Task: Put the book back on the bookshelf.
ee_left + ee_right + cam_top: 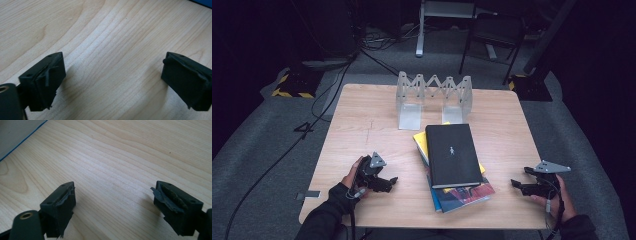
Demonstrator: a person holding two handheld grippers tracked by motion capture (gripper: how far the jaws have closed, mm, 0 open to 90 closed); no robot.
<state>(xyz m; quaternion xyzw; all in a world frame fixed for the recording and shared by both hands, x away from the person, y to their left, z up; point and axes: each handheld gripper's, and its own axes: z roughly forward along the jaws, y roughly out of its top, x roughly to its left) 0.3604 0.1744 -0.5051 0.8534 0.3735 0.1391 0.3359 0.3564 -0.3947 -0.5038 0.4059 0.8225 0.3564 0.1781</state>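
Books sit between the two tools: a black hardcover book with a small pale figure on its cover (453, 154) tops a loose stack, over a yellow book (421, 142) and a glossy blue-and-red paperback (464, 196) whose near corner juts toward the person. The left gripper (388, 183) rests low on the pale wooden table (362, 125) with the stack just to its right. Its jaws stand wide apart over bare wood in the left gripper view, nothing between them. The right gripper (518, 185) sits on the far side of the stack, pointing in at it, likewise released, with only tabletop between its worn pads (172, 198); a blue-edged cover shows at the upper left corner of the right gripper view. Beyond the stack, farther from both tools, stands a translucent accordion-style expanding book rack (435, 97), empty and upright.

Judging by this layout, the work in hand looks like moving the books into that rack, and neither tool has yet touched one.

Risks from here: the stack is skewed, so a pinch on the black book's edge alone could drag the glossy paperback beneath and fan the pile out. A hardcover gripped at one corner may swing and slip from the frayed pads. The light rack could slide or fold if a book is pushed against it.
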